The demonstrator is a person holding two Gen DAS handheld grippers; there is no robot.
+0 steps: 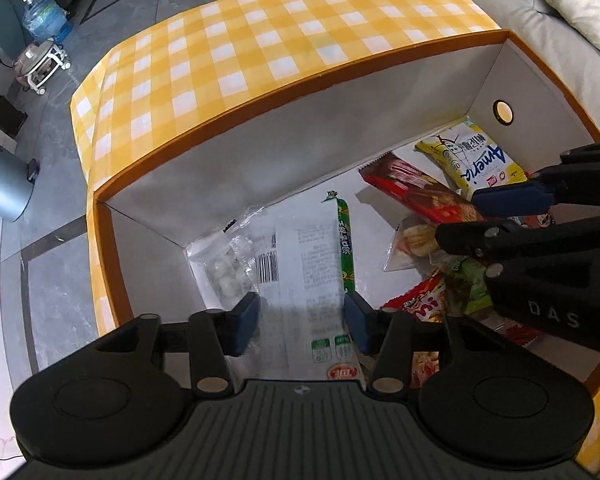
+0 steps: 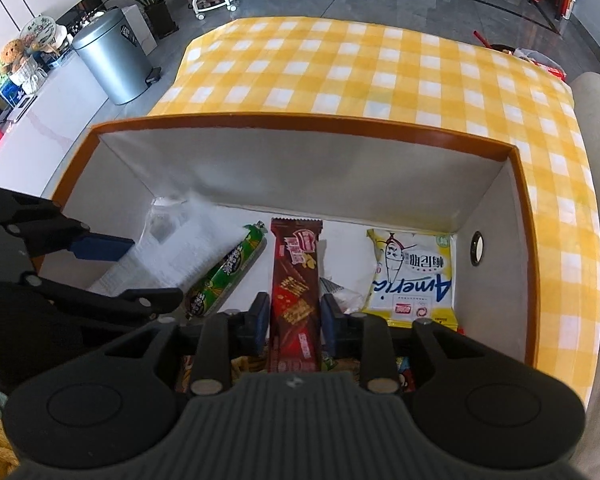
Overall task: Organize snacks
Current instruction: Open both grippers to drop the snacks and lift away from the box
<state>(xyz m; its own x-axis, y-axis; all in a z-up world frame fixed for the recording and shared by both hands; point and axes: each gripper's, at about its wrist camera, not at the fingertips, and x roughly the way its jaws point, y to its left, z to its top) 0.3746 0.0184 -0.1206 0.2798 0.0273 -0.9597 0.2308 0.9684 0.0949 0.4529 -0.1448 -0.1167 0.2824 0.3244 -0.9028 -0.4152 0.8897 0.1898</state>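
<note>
The snacks lay inside an orange-rimmed box (image 2: 522,240) with pale inner walls, which stood on a surface (image 2: 340,72) covered by a yellow-and-white checked cloth. On the box floor, a brown chocolate-biscuit packet (image 2: 296,280) lay lengthwise in the middle, a green sausage-shaped snack (image 2: 224,272) lay slanted just to its left, and a yellow-and-white packet (image 2: 414,280) sat near the right-hand wall with its round hole. A white packet (image 1: 312,264) with printed text and a barcode lay toward the left end, beside a clear bag of white balls (image 1: 230,272).

The right tongs (image 2: 294,318) pointed steeply down into the box, their blue pads on either side of the brown packet and standing slightly off its edges, so they looked parted rather than clamped. The left tongs (image 1: 302,316) also pointed steeply down, open, with the white packet lying between the pads and a visible gap on each side. In the left wrist view the right tongs reached in from the right over a heap of red and green wrappers (image 1: 424,304).
</note>
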